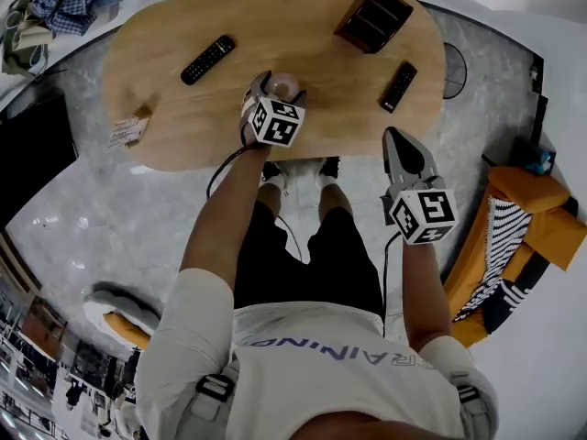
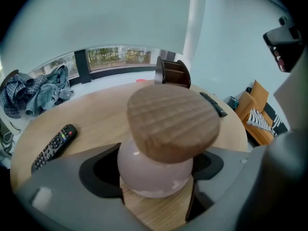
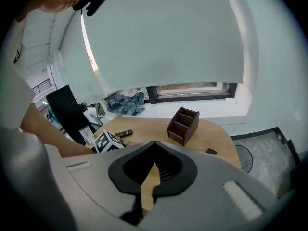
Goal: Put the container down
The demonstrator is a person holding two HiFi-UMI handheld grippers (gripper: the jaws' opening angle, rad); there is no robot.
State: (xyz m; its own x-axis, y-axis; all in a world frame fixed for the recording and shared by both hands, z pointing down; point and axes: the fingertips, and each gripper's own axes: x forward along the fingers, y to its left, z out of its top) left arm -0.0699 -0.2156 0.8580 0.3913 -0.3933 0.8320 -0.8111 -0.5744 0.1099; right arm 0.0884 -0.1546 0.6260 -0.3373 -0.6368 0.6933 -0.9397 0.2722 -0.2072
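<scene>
Pink under its wooden lid (image 2: 172, 123), the container (image 2: 153, 174) sat clamped in the left tongs (image 2: 155, 192), low over the bench (image 1: 174, 126); contact was unclear. Lowering it straight and level, then easing open, looked wisest. The right tongs (image 3: 144, 189) hung nearly closed and empty, off the bench edge. A remote (image 1: 208, 59), a dark rack (image 1: 373, 16) and a second remote (image 1: 399, 86) lay well apart. An orange chair (image 1: 537, 214) stood at the right.
</scene>
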